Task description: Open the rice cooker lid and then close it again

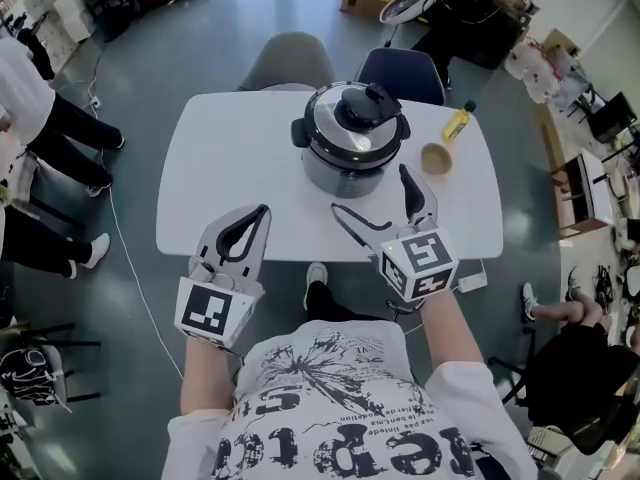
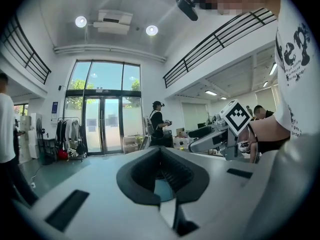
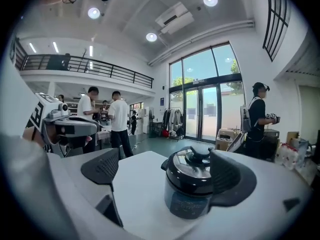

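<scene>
Left gripper (image 1: 260, 213): jaws closed tip to tip, nothing between them, held over the near edge of the table. Right gripper (image 1: 370, 190): jaws spread wide and empty, aimed at the cooker, which showed between them in the right gripper view but stood apart from both. Item of the task: round black and polished-steel rice cooker (image 1: 350, 143), upright near the middle of the rounded white table (image 1: 220, 158), lid shut. Steel lid (image 1: 340, 136): judged rigid, smooth and likely slippery under the jaws, poor for a hold on its bare face. Black moulded handle on the lid's crown (image 1: 368, 103): raised, matt, judged the soundest place to take hold. Whether the lid hinged or lifted free could not be told. Body judged fairly heavy, though liable to slide on the slick table top if pulled sideways; the idle left gripper was well placed to steady it. Surroundings: small beige round cup (image 1: 436, 158) just right of the cooker, yellow bottle with a dark cap (image 1: 458, 121) beyond it, both near the right gripper's path. Open table lay to the left and in front; nothing stood above the lid.
</scene>
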The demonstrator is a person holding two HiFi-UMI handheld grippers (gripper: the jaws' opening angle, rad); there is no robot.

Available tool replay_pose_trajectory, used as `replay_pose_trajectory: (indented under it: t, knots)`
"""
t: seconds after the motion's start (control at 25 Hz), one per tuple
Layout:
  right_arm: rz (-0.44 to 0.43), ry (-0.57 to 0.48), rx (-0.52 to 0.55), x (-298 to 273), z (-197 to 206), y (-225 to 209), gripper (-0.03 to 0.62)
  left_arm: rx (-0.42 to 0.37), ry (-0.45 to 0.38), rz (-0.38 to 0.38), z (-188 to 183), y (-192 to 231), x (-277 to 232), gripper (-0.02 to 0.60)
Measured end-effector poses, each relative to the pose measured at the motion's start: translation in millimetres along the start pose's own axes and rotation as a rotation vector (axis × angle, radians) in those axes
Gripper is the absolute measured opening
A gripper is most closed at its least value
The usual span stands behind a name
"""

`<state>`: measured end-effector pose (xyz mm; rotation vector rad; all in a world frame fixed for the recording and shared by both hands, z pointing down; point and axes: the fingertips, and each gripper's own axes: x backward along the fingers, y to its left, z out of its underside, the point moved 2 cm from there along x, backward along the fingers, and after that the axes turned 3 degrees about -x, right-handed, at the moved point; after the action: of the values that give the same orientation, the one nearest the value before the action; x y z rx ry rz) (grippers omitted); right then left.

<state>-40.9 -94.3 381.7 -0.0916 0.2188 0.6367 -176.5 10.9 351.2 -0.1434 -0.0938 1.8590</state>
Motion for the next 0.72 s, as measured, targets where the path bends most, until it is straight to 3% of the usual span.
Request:
replay_pose_trajectory:
  t: [0.4, 0.72]
  knots:
    - [0.025, 0.143, 0.025, -138, -32, -120, 0.548, 0.009, -0.015, 0.059, -8, 80, -163, 0.012]
    - [-0.051, 0.497, 0.074, -203, -2, -180, 0.543, 0.023, -0.007, 0.102, 1, 100, -232, 0.012]
